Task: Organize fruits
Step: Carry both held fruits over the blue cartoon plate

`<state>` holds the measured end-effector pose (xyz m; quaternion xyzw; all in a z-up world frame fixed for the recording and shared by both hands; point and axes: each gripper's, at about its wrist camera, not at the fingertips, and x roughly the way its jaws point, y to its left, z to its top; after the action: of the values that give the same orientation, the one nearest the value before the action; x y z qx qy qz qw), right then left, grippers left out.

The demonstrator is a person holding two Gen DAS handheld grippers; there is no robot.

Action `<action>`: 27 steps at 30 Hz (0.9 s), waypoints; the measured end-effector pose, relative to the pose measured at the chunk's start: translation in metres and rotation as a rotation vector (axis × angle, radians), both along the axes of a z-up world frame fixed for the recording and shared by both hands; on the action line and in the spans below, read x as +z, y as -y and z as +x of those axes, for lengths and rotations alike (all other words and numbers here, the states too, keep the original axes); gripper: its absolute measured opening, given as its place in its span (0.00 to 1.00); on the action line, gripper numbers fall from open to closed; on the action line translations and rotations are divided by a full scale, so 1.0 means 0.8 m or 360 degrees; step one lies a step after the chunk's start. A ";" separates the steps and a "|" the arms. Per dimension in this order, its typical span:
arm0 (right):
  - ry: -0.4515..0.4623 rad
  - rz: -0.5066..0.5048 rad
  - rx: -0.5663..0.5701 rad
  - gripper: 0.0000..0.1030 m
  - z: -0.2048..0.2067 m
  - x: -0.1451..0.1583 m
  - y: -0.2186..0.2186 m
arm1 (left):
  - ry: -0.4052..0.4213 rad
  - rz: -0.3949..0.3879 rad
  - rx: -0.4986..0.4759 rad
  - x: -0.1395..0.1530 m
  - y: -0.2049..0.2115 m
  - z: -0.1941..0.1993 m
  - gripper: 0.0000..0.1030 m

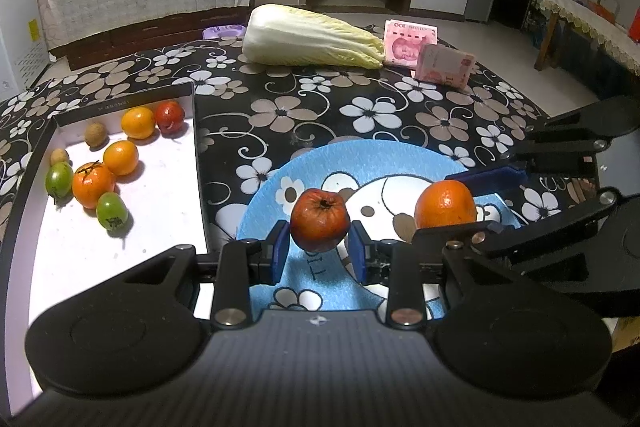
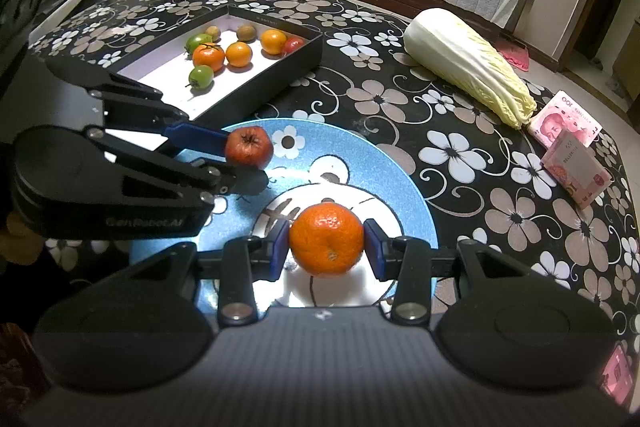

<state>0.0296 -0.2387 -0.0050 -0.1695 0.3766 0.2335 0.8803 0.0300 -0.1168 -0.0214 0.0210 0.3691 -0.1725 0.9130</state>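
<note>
Blue pads of the left gripper (image 1: 319,251) clamp a wrinkled red fruit (image 1: 319,219) at 6 o'clock in the left wrist view, stem end up, pads on its two sides. It looks lifted just off the blue mat (image 1: 372,163), though I can't tell the gap for sure. Right gripper (image 2: 327,246) same deal: pads closed on an orange (image 2: 326,238), squeezed across its widest part, prob for a stable hold on a round thing.

Both grippers sit close together over the mat, left one at 9 o'clock from the right wrist view, w/ its fruit sticking out past the fingertips. Judgement: both fruits are picked up, next is carry to the box.

Box (image 1: 195,131) sits at 10 o'clock in the left view, just beside the mat's edge, black walls, white floor. Inside: oranges, two green fruits, one red, two small brown ones, bunched toward the far end. Near half of the floor is free, so a drop there needs no nudging of others. Risk: box wall is raised, fruit must clear it; round fruits may roll.

Further out, 12 to 1 o'clock: a cabbage (image 1: 312,37) lying on its side, then banknote stacks (image 1: 444,67) just beside its leafy tip. Not fruit, likely left alone.

Table (image 1: 360,99) has a black floral cover.
</note>
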 end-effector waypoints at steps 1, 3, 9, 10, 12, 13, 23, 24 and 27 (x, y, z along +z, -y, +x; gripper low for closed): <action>0.0000 0.0001 0.0000 0.42 0.000 0.000 0.000 | -0.0003 0.0001 0.0002 -0.001 0.000 0.000 0.36; -0.0001 -0.0003 0.0001 0.42 0.000 -0.001 0.000 | -0.0013 0.0004 0.0006 -0.003 -0.001 0.002 0.36; -0.0003 -0.0003 0.0003 0.42 -0.001 -0.001 0.000 | -0.0048 0.0018 0.0012 -0.011 0.000 0.006 0.36; -0.0003 -0.0003 0.0004 0.42 -0.001 -0.001 0.000 | -0.0049 0.0021 0.0012 -0.012 0.001 0.006 0.36; -0.0003 -0.0003 0.0005 0.42 -0.001 -0.001 0.000 | -0.0050 0.0025 0.0011 -0.013 0.001 0.007 0.36; -0.0003 -0.0003 0.0004 0.42 -0.001 -0.001 0.000 | -0.0050 0.0025 0.0011 -0.014 0.002 0.006 0.36; -0.0009 -0.0004 0.0006 0.42 -0.002 -0.002 -0.002 | -0.0068 0.0039 0.0007 -0.018 0.004 0.008 0.36; -0.0009 -0.0004 0.0006 0.42 -0.001 -0.002 -0.002 | -0.0072 0.0042 0.0001 -0.018 0.005 0.008 0.36; -0.0014 0.0003 -0.0002 0.42 0.001 -0.003 -0.001 | -0.0062 0.0057 -0.0004 -0.019 0.007 0.007 0.36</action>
<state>0.0300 -0.2378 -0.0075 -0.1672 0.3805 0.2340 0.8789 0.0353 -0.1226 -0.0364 0.0344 0.3898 -0.1675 0.9049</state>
